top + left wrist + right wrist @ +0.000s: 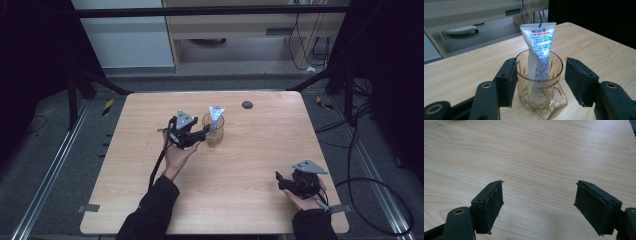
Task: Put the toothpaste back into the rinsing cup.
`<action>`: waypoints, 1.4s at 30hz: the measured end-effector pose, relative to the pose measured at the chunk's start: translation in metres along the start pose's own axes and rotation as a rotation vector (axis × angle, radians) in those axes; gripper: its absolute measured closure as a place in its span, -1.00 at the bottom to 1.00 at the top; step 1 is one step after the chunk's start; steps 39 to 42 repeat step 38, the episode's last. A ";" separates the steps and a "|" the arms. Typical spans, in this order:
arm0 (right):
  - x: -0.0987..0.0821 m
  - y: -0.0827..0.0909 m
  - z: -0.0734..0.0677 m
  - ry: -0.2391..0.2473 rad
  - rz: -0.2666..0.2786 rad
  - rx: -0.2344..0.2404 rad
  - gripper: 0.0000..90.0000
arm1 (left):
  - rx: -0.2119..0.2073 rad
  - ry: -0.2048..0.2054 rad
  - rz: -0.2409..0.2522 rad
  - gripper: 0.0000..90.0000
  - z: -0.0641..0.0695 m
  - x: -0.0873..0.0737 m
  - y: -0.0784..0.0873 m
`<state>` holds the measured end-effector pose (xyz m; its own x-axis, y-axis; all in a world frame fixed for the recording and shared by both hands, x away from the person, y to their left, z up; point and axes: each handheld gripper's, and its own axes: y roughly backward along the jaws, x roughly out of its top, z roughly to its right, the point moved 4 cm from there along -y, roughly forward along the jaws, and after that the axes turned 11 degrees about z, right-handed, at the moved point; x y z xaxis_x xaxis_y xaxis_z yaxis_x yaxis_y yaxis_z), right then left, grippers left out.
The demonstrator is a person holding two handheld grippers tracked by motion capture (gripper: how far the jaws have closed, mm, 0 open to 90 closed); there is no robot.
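Glass cup (540, 85) with tube (539, 50) upright inside, between my left gripper (540, 82) pads, unclamped; right gripper (539, 207) spread, empty.

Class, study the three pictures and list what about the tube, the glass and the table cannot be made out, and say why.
- Tube: its red and blue print is too small to read in the left gripper view; its lower end blurs behind the amber glass.
- Small dark round thing on the table: too small in the high view to identify.
- Left gripper: whether its left pad touches the glass is unclear.
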<state>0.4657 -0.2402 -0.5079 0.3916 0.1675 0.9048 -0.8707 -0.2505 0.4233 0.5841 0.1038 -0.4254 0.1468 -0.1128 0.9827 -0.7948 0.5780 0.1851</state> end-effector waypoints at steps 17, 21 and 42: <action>-0.002 0.001 0.000 0.001 0.007 -0.009 -0.54 | 0.010 -0.038 -0.116 -0.35 -0.027 -0.041 0.075; -0.002 0.001 0.000 0.005 0.007 -0.009 -0.55 | 0.017 -0.044 -0.161 -0.38 -0.031 -0.055 0.090; -0.003 0.002 0.000 0.005 0.009 -0.010 -0.57 | 0.133 0.028 -0.256 -0.42 -0.064 -0.093 0.143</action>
